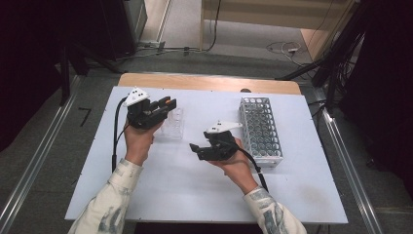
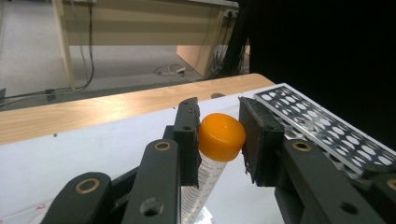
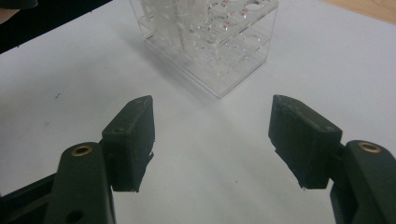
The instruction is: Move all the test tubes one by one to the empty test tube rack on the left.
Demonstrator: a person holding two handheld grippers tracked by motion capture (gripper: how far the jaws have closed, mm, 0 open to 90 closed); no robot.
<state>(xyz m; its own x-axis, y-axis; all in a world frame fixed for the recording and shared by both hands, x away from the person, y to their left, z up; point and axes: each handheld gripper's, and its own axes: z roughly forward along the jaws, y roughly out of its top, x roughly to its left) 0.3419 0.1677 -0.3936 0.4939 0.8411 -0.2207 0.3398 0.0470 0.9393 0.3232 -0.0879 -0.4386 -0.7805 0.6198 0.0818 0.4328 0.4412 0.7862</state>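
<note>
While the left tool point(image 2: 218, 140) pinches the orange cap point(image 2: 222, 136) of a clear tube point(image 2: 198, 191) above the clear rack point(image 1: 173, 124) near the white surface's point(image 1: 160, 190) far-left part, the right tool point(image 3: 212, 140) hovers with jaws spread wide over bare surface. Between the clear rack and the metal rack point(image 1: 261, 130) at the right edge lies open room, with more toward the near edge.

Two hand-held grippers, left point(image 1: 163, 108) and right point(image 1: 197, 150), hover over a white table point(image 1: 160, 190) between a clear rack point(image 1: 173, 123) and a metal rack point(image 1: 261, 130).
</note>
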